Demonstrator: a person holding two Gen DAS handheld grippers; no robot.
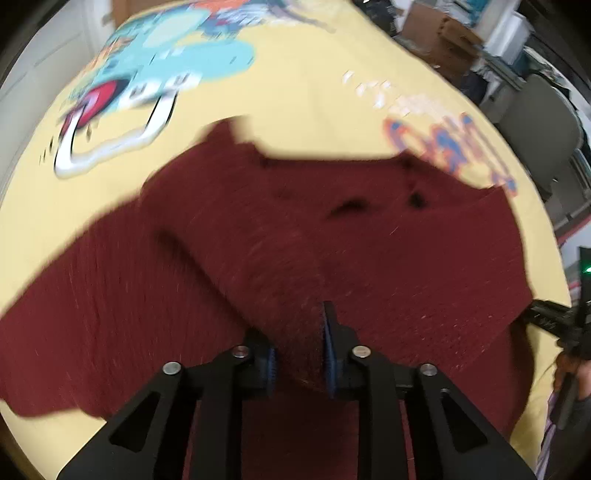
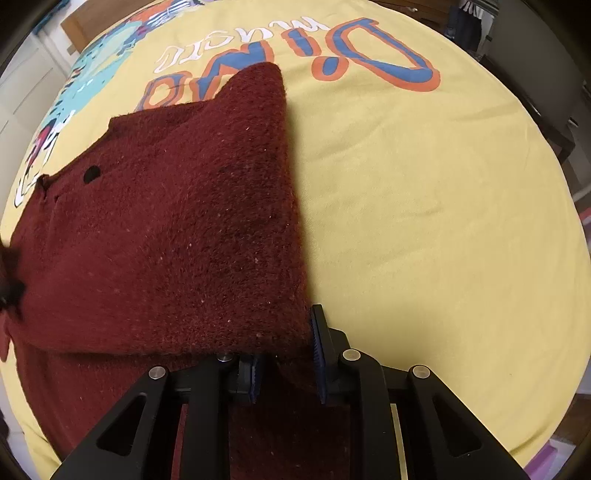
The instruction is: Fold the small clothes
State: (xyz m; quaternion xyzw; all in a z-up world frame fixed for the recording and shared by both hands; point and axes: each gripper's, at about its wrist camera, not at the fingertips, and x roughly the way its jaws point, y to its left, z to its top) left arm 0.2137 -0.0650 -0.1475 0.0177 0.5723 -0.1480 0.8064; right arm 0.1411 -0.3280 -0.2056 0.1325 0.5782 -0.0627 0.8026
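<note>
A dark red knitted garment [image 1: 258, 236] lies on a yellow printed cloth [image 1: 314, 96]. In the left wrist view my left gripper [image 1: 299, 354] is shut on a raised fold of the garment near its near edge; the view is blurred. In the right wrist view the garment [image 2: 177, 229] shows one side folded over the rest, with a black button [image 2: 91, 174] at the left. My right gripper [image 2: 286, 354] is shut on the near right corner of that folded layer. The right gripper also shows at the right edge of the left wrist view [image 1: 554, 321].
The yellow cloth [image 2: 424, 221] carries a dinosaur print [image 1: 147, 74] and coloured lettering [image 2: 351, 51]. Cardboard boxes [image 1: 443, 26] and a grey chair [image 1: 543, 122] stand beyond the table's far right edge. White cupboard doors [image 1: 48, 55] are at the far left.
</note>
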